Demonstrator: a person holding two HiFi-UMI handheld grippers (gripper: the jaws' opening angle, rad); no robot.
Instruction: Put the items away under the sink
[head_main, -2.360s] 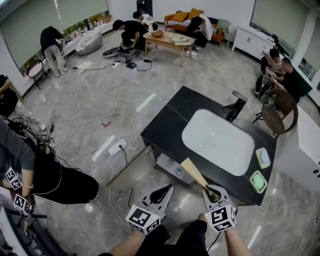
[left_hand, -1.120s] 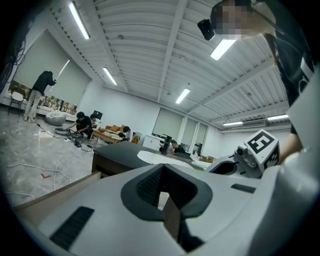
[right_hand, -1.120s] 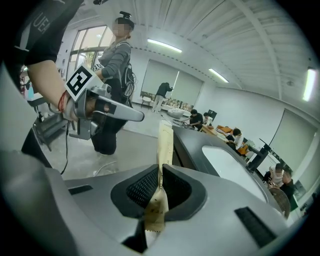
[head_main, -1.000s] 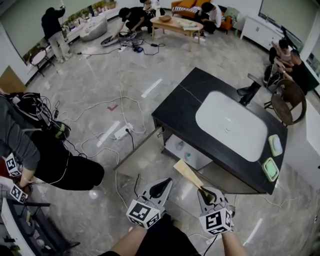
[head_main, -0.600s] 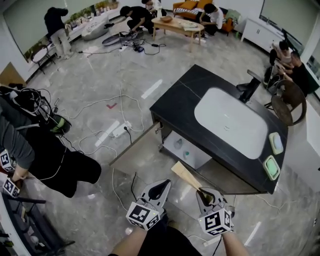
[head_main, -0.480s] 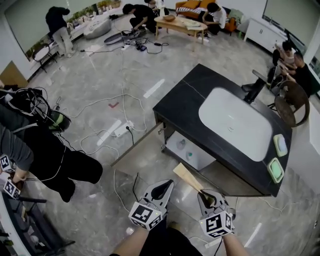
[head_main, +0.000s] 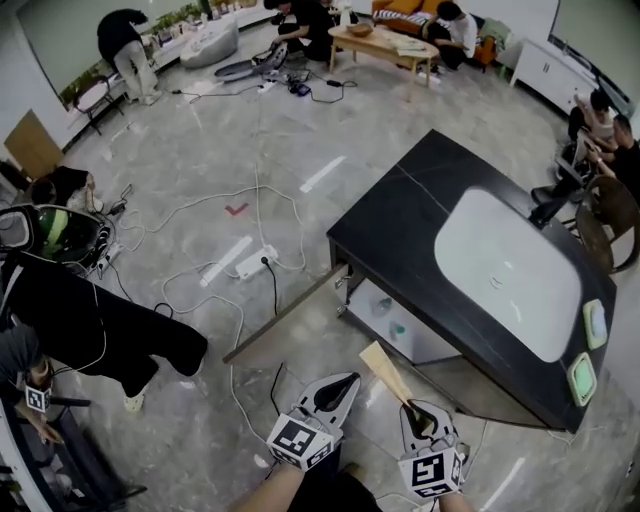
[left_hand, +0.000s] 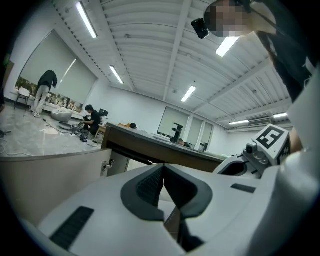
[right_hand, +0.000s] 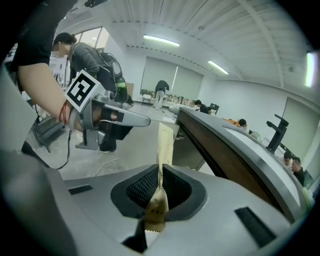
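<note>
A flat tan paper packet (head_main: 384, 370) is pinched near its lower end in the right tongs (head_main: 421, 421). It is carried low, just in front of the open cupboard under the sink (head_main: 510, 275). It is judged light and thin. It is stiff enough to stand straight out from the pads, yet it would be easily creased or torn. A hold close to the end edge, as taken here, seems right, and a hard squeeze across the middle is best avoided.

The left tongs (head_main: 336, 392) are seen pressed together with nothing between them. One cupboard door (head_main: 290, 315) is swung wide. Two small items (head_main: 383, 306) are made out on the shelf inside, too small to be named. On the dark surface (head_main: 400, 225), two green pads (head_main: 581, 378) are counted beside the right end of the basin. Only one packet is in hand.
</note>
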